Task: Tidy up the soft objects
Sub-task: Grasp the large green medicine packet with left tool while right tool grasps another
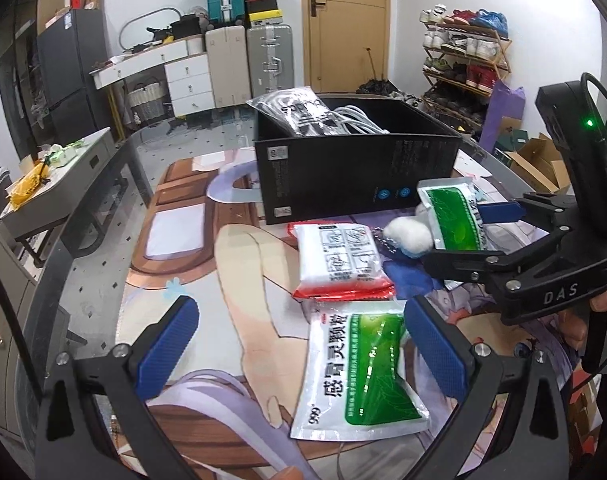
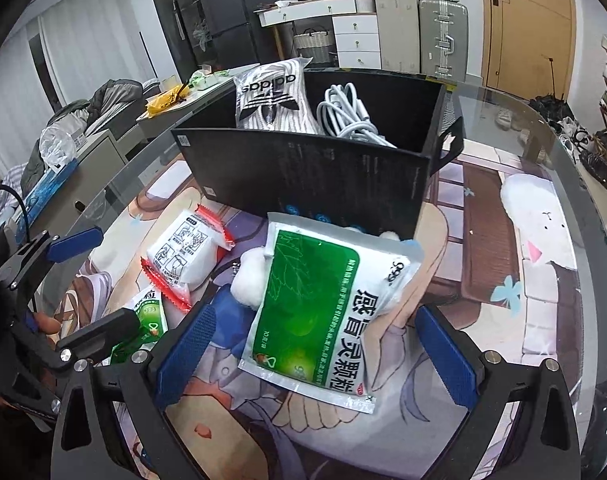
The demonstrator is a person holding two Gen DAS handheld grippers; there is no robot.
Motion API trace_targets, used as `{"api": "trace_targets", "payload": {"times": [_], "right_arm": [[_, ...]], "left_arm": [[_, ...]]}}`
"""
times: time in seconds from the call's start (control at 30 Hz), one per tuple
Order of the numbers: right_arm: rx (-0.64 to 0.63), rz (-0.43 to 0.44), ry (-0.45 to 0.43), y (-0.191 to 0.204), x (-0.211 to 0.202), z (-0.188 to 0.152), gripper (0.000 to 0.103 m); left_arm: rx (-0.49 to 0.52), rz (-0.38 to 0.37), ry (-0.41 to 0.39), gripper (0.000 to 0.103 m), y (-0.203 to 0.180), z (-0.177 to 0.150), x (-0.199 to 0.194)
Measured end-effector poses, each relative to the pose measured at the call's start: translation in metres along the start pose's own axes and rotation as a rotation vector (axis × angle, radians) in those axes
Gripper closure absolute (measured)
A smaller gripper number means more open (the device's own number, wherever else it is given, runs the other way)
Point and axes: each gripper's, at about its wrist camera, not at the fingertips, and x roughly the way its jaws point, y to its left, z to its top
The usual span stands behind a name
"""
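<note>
The right gripper (image 2: 315, 356), jaws spread, straddles a green sachet (image 2: 327, 312) whose long axis runs near-to-far. The left gripper (image 1: 299, 352) is released too.

My right gripper (image 1: 499, 236) carries "DAS" on its black body. The green-and-white sachet (image 1: 359, 372) before me reads "999" and "感冒灵颗粒", as does a second sachet (image 2: 327, 312). The striped packet (image 2: 271, 96) in the black box (image 2: 303, 176) says "adidas", mirrored.

Both the left tongs (image 1: 299, 344) and the right tongs (image 2: 317, 354) are spread wide, gripping nothing.
</note>
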Motion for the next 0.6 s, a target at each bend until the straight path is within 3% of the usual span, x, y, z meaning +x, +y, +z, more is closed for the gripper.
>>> {"api": "trace_targets", "payload": {"times": [0.17,0.6], "right_arm": [[-0.003,-0.006,-0.004,0.002,0.0,0.0,0.015],[-0.009,-0.024,-0.009,-0.008,-0.004,0.0,0.046]], "left_arm": [[0.035,-0.044,0.072,0.0,-0.009,-0.005,0.005],[0.037,-0.087,0.148,0.003,-0.011,-0.012,0.009]]}}
